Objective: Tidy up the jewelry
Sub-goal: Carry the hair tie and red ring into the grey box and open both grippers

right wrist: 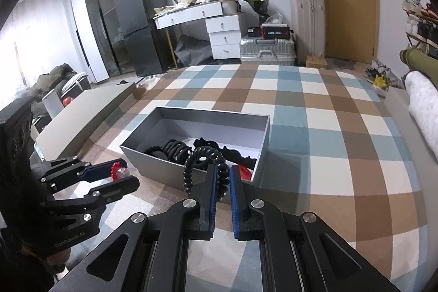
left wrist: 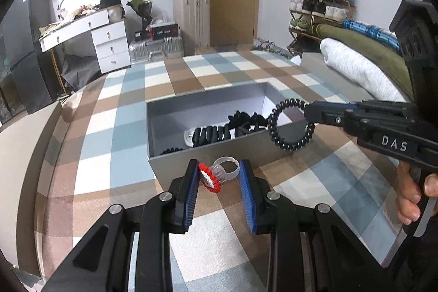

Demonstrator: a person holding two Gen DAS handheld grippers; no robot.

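Note:
A grey open box (left wrist: 153, 133) (right wrist: 137, 152) on the checkered cloth holds several black hair ties and coils (left wrist: 210, 134) (right wrist: 178, 148). My left gripper (left wrist: 218, 171) (right wrist: 124, 177) is open, its fingers on either side of a clear plastic ring with a red and white top (left wrist: 216, 174) (right wrist: 118, 171), just in front of the box's near wall. The ring leans against the left finger. My right gripper (right wrist: 222, 177) (left wrist: 308, 112) is shut on a black spiral hair tie (right wrist: 204, 158) (left wrist: 290, 125) and holds it above the box's near right corner.
The checkered cloth (right wrist: 314, 127) covers the surface. Folded white and green blankets (left wrist: 356, 64) lie at the right. Beyond the surface are a white dresser (right wrist: 219, 29), suitcases (right wrist: 268, 48), a dark fridge (right wrist: 137, 23) and a shoe rack (left wrist: 314, 10).

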